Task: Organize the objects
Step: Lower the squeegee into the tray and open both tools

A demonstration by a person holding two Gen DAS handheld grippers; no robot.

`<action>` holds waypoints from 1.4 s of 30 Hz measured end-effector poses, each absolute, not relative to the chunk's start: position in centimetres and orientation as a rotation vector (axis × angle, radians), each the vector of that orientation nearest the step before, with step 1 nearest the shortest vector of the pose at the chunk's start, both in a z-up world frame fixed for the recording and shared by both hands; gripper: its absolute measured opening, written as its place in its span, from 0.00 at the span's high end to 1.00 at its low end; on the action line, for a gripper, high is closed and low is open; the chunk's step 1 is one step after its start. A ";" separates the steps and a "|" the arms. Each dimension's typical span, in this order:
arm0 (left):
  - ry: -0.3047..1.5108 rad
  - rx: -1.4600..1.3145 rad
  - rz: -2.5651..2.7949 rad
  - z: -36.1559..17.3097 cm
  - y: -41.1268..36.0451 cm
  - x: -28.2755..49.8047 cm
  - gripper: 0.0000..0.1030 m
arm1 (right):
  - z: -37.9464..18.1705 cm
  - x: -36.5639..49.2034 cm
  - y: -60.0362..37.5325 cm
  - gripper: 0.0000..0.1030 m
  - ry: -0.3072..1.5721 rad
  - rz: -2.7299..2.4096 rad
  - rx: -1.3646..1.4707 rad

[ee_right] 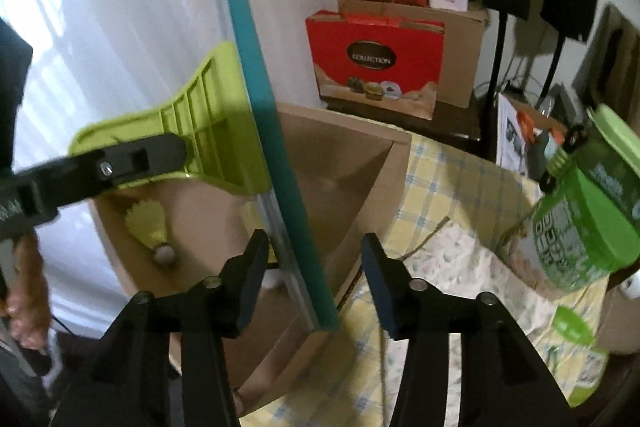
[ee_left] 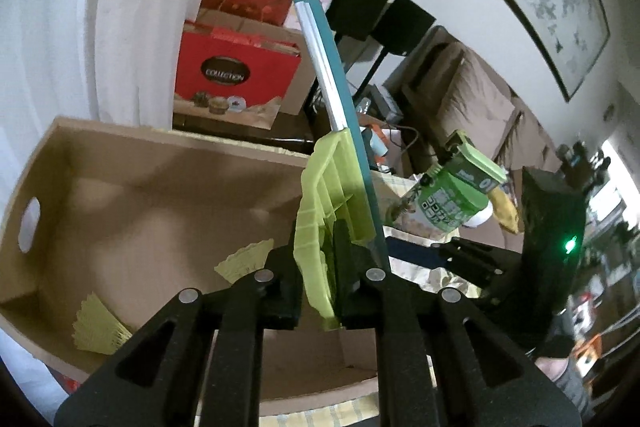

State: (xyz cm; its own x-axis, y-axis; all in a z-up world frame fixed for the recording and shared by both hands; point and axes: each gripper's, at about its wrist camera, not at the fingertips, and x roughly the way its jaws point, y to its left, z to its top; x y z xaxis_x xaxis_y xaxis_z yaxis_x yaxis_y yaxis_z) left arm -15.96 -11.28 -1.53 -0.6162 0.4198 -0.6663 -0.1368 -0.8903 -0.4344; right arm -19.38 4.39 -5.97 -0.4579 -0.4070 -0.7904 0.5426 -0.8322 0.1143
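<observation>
The open box [ee_left: 132, 187] sits on the checked cloth [ee_right: 440, 187], likely the place where loose things get gathered; two shuttlecocks [ee_right: 150, 227] already lie inside. Above it, the left claw [ee_left: 334, 267] is clamped on the squeegee [ee_left: 332, 195] by its green handle, blade upright, apparently to lower it in. The right claw [ee_right: 314, 275] stands open astride the blade without touching it, holding nothing.

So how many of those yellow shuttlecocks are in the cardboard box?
2 show from the left wrist: one shuttlecock near the front wall of the cardboard box, another beside the left hand-held gripper holding the squeegee. More may be hidden behind it.
</observation>
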 end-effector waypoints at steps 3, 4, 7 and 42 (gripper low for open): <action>-0.555 -1.181 2.504 -2.2 -12.1 -16.2 0.88 | -6.6 -19.4 3.4 0.77 0.254 -2.232 1.204; -0.571 -1.181 2.499 -2.4 -12.3 -16.3 0.88 | -6.7 -19.3 3.0 0.77 0.284 -2.239 1.203; -0.605 -1.167 2.489 -2.4 -13.0 -16.3 0.88 | -6.6 -19.2 2.4 0.78 0.336 -2.238 1.201; -0.679 -1.603 2.573 -9.3 -19.3 -15.4 0.62 | -11.8 -19.2 -4.3 0.76 0.473 -1.899 1.424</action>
State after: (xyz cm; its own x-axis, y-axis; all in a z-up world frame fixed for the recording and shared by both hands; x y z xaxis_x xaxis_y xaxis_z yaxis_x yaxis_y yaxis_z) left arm -15.45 -19.34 -9.30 -0.4671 0.2549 -0.8467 0.1964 -0.9037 -0.3804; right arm -19.17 -4.27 -11.79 -0.1445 -0.3168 -0.9374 0.7196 -0.6839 0.1202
